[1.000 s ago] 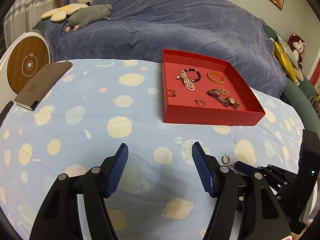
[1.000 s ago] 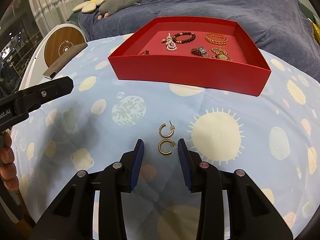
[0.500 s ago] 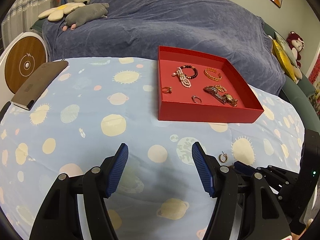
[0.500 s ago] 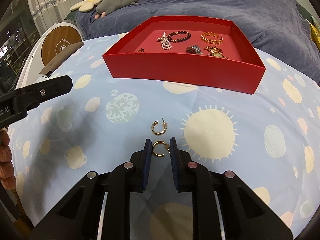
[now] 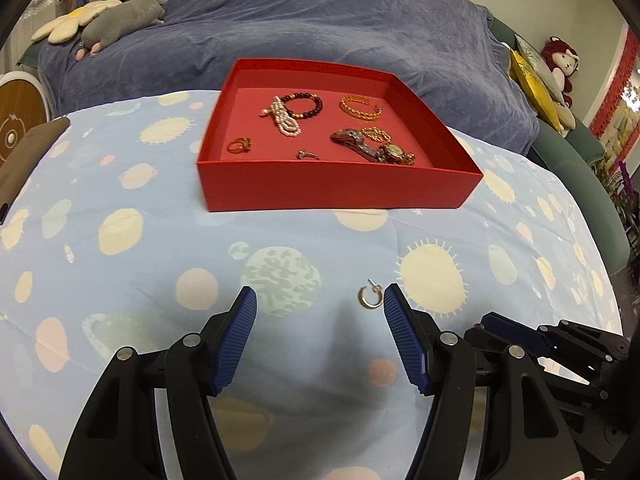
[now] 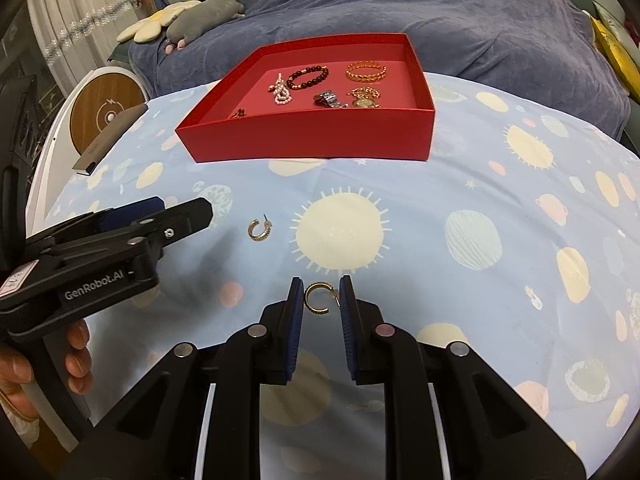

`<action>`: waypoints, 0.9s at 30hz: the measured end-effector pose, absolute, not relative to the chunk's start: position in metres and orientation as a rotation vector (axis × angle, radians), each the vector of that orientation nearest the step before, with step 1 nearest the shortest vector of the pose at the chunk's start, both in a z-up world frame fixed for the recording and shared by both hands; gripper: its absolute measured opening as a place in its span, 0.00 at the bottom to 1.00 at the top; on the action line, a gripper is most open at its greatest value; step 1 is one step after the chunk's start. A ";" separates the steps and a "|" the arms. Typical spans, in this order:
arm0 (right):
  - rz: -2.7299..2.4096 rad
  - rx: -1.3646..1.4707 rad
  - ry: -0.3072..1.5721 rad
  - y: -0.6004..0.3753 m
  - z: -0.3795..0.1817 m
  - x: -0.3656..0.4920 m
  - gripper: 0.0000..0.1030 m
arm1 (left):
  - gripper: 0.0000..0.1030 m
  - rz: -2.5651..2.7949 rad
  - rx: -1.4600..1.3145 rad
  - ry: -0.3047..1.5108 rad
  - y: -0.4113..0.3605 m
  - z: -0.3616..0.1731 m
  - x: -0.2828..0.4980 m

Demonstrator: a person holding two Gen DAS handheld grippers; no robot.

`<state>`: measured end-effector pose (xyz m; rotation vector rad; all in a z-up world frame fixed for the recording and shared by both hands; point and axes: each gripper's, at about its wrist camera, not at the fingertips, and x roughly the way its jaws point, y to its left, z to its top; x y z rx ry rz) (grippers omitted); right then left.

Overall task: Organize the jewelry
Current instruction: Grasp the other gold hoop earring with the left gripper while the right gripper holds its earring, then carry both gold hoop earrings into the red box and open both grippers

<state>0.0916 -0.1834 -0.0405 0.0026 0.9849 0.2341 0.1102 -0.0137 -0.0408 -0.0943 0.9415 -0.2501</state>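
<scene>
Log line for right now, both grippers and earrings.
right gripper: shut on held earring | left gripper: open, empty | loose earring: on cloth by left gripper | red tray: holds other jewelry

Space-print sheet: red tray, earring

We look across a table spread with a pale blue cloth printed with suns and planets. Beyond it, at twelve o'clock, a sofa lies under a slate-blue throw. At ten o'clock a grey plush toy and a flower-shaped cushion rest on it. At two o'clock sit yellow cushions and a red-haired doll against a pale green wall. In the right wrist view, sheer curtains hang at ten o'clock.
</scene>
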 end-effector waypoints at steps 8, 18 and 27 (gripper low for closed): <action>0.211 0.040 0.992 -0.210 -0.041 0.086 0.17 | 0.57 -0.278 0.028 0.931 -0.052 -0.062 0.115; 0.215 0.060 0.999 -0.215 -0.042 0.084 0.17 | 0.28 -0.245 0.111 0.884 -0.063 -0.068 0.117; 0.222 0.061 0.990 -0.210 -0.038 0.087 0.17 | 0.14 -0.249 0.088 0.899 -0.057 -0.066 0.115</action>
